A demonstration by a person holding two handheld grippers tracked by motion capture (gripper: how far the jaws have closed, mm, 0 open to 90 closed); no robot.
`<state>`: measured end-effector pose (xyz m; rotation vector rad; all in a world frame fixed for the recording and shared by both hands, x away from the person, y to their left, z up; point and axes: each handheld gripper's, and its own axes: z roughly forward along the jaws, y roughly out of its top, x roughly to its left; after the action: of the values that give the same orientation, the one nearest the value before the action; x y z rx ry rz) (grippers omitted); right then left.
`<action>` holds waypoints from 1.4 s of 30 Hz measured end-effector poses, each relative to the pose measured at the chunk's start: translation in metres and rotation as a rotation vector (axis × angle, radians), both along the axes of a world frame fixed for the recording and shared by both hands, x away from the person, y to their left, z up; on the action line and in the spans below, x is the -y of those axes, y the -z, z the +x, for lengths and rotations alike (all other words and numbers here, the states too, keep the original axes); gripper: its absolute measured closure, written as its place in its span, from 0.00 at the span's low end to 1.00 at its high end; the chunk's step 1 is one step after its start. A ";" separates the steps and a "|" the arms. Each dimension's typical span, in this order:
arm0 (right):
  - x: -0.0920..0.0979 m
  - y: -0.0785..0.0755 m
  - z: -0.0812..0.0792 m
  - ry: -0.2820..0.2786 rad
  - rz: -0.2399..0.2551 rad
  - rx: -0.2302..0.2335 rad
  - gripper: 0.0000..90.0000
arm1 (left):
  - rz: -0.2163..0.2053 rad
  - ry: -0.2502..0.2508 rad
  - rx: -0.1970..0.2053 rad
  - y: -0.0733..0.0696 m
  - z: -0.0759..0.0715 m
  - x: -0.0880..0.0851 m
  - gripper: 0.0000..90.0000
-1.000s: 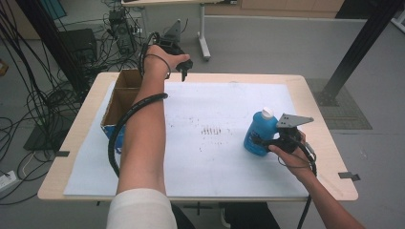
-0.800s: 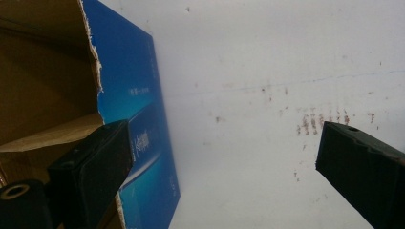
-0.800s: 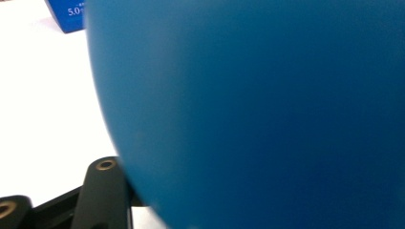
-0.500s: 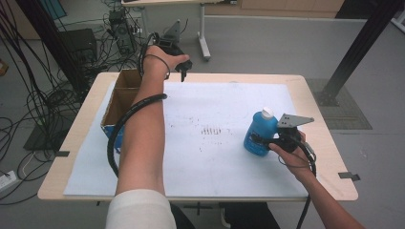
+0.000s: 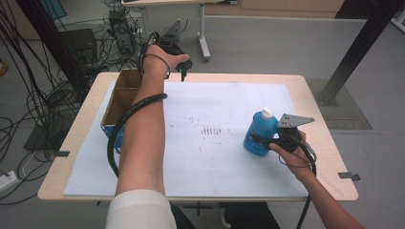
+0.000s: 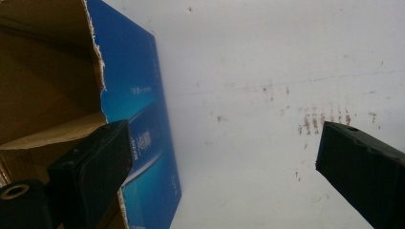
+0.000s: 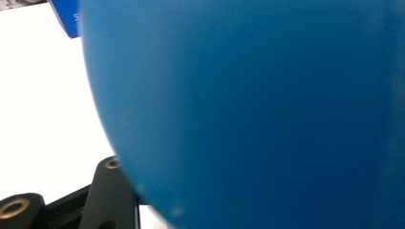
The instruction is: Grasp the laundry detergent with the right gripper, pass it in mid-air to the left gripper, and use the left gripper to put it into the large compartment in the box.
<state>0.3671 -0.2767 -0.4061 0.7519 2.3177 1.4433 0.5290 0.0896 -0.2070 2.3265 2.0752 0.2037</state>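
White paper covers the table (image 5: 200,188), and a blue bottle (image 5: 258,133) with a white cap stands upright on its right side. My right gripper (image 5: 267,141) has just been closing its jaws, and now they squeeze the bottle's side. My left gripper (image 5: 184,71) hangs at the far edge by the cardboard box (image 5: 119,98), jaws wide apart, holding nothing.
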 end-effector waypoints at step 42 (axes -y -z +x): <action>0.000 0.000 0.000 -0.005 -0.001 0.003 0.49 | 0.018 0.013 0.000 -0.003 0.000 0.005 0.06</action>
<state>0.3671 -0.2769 -0.4060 0.7434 2.3196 1.4437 0.5286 0.0843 -0.2044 2.3496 2.0663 0.2237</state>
